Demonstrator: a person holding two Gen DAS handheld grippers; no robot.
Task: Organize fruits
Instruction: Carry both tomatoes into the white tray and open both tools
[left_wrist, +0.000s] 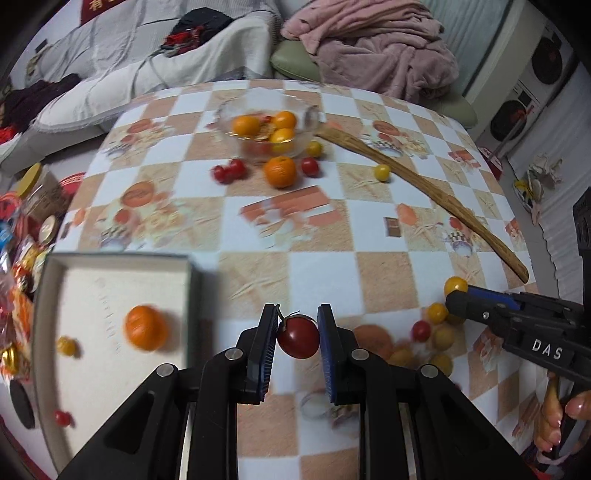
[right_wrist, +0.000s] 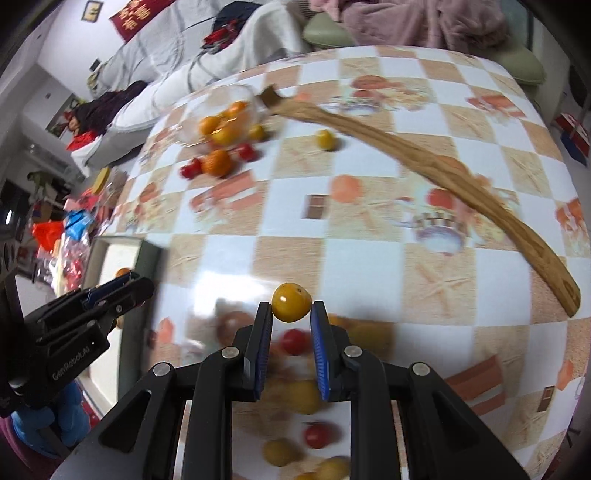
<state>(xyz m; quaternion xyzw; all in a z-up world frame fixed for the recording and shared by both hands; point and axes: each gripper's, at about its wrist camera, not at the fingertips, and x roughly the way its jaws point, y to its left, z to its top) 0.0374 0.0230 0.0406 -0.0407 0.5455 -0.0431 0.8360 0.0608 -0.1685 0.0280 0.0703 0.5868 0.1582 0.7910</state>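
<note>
**Both grippers loaded, sorting about a third done**

Nearest the left lens, you are clamping a red cherry tomato (left_wrist: 298, 336) between the blue pads of your left gripper (left_wrist: 297, 334); its thin green stem is sticking out at 11 o'clock. Your right gripper (right_wrist: 291, 314) is likewise pinching a yellow cherry tomato (right_wrist: 291, 302), smooth, glossy and slightly flattened, at the very fingertips. Neither fruit is touching the tablecloth (left_wrist: 388, 266).

Progress, as judged from the layout:
- Shallow white tray (left_wrist: 110, 266) at 9 o'clock of the left view is already holding a dimpled mandarin (left_wrist: 145, 327), one small yellow tomato (left_wrist: 67, 346) and one small red one (left_wrist: 62, 417).
- Clear glass bowl (left_wrist: 266, 127) at 12 o'clock is holding several mandarins, with red tomatoes under them.
- Loose fruit remains: a mandarin and red and yellow tomatoes just beside the bowl, plus a mixed cluster (right_wrist: 306, 424) below your right gripper.

You are probably carrying the red tomato toward the tray; where the yellow one is going I cannot tell.

Materials: the tablecloth is looking slick and reflective, printed in orange and white checks. A long curved wooden stick (left_wrist: 424, 184) is lying from the bowl toward 4 o'clock. Round, waxy fruit will likely roll if you are releasing high.
</note>
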